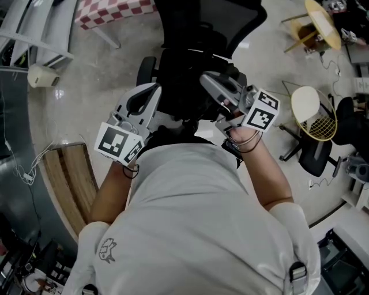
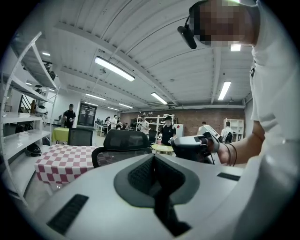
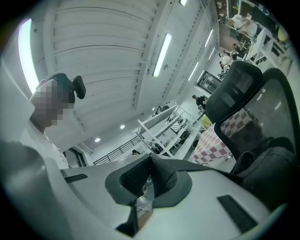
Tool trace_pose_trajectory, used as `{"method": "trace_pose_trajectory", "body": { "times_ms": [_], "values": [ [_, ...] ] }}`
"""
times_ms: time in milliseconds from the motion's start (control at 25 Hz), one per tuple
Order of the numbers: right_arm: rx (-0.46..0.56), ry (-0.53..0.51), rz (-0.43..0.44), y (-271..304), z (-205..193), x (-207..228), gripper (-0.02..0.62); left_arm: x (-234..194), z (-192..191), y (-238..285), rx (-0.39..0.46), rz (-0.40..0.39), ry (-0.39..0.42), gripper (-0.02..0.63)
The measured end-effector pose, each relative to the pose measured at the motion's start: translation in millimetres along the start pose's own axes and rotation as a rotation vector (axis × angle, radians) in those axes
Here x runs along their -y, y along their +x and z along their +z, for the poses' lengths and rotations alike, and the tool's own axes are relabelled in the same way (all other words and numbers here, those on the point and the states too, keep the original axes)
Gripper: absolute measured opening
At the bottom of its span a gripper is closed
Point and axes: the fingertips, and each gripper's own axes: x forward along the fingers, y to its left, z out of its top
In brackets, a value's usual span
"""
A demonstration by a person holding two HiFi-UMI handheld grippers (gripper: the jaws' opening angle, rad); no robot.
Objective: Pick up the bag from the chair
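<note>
In the head view a black bag point(image 1: 183, 95) hangs between my two grippers, in front of the person's white shirt. Just beyond it stands the black office chair point(image 1: 202, 26). My left gripper point(image 1: 154, 91) is shut on a black strap point(image 2: 165, 206) that runs down from its closed pads. My right gripper point(image 1: 209, 82) is also shut on a black strap point(image 3: 211, 165), which leads off right to the bag's dark bulk point(image 3: 269, 171). The chair's mesh back point(image 3: 276, 110) and headrest point(image 3: 234, 86) rise behind it. In the left gripper view the right gripper point(image 2: 193, 147) shows ahead.
A red-checked table point(image 1: 109, 11) stands beyond the chair, with grey shelving point(image 1: 34, 29) at the far left. A wooden board point(image 1: 69, 178) lies at my left. Another chair with a round yellow mesh thing point(image 1: 316, 118) stands on the right. Several people stand far off point(image 2: 166, 129).
</note>
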Motion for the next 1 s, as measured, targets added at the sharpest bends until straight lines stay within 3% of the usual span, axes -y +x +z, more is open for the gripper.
{"method": "trace_pose_trajectory", "body": {
  "times_ms": [480, 1000],
  "values": [
    [0.084, -0.045, -0.085, -14, -33, -57, 0.032, 24, 9, -69, -0.002, -0.105, 0.072, 0.011],
    [0.142, -0.064, -0.168, -53, -86, -123, 0.032, 70, -18, -120, 0.000, -0.192, 0.044, 0.011]
  ]
}}
